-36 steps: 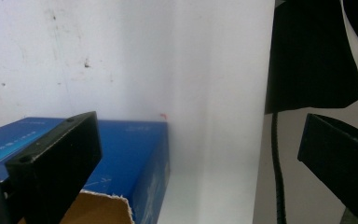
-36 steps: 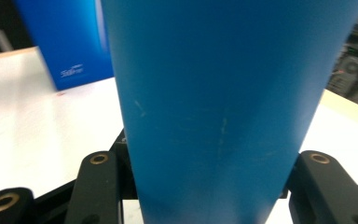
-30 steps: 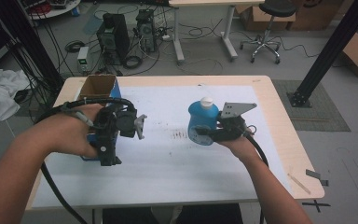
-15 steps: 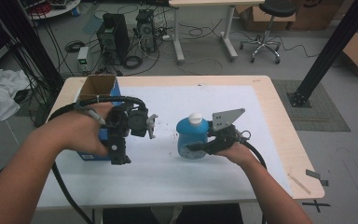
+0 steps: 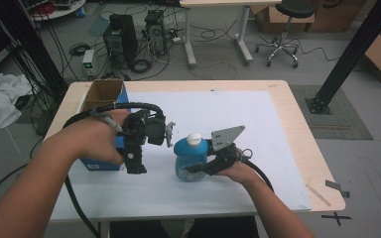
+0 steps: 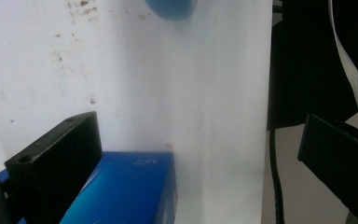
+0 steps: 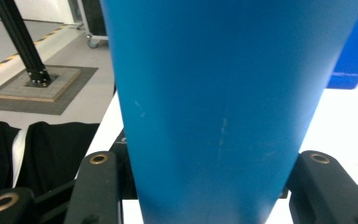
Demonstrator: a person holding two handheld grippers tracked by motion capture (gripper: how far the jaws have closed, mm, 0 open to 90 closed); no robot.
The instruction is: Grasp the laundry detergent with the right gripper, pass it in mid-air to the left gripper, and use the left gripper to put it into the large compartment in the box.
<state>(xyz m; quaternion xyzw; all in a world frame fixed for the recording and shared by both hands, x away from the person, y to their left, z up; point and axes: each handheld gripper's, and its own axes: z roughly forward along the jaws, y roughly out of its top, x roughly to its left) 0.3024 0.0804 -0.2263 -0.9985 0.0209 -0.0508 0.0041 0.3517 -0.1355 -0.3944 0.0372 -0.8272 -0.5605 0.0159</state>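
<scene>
A blue bottle (image 5: 191, 161) with a white cap (image 5: 194, 138) stands upright on the white mat, and my right gripper (image 5: 199, 169) is shut on its body from the right. In the right gripper view the bottle (image 7: 214, 102) sits between both jaws. My left gripper (image 5: 138, 161) hovers left of the bottle, over the near corner of a blue box (image 5: 98, 164) whose top is open. Its jaws stand wide apart in the left gripper view (image 6: 186, 135) with nothing between them. The box corner (image 6: 130, 186) lies beside the left jaw, and the bottle's edge (image 6: 170, 8) shows at the top.
A white mat (image 5: 258, 124) covers most of the wooden table (image 5: 307, 144). A tape scrap (image 5: 338, 187) lies at the table's right front corner. Computer towers (image 5: 121, 37), cables, a chair (image 5: 283, 29) and a black post (image 5: 352, 54) stand on the floor beyond.
My right gripper has carried the bottle left and nearer the front edge. My left gripper has shifted right, toward the bottle, with its jaws still apart.
</scene>
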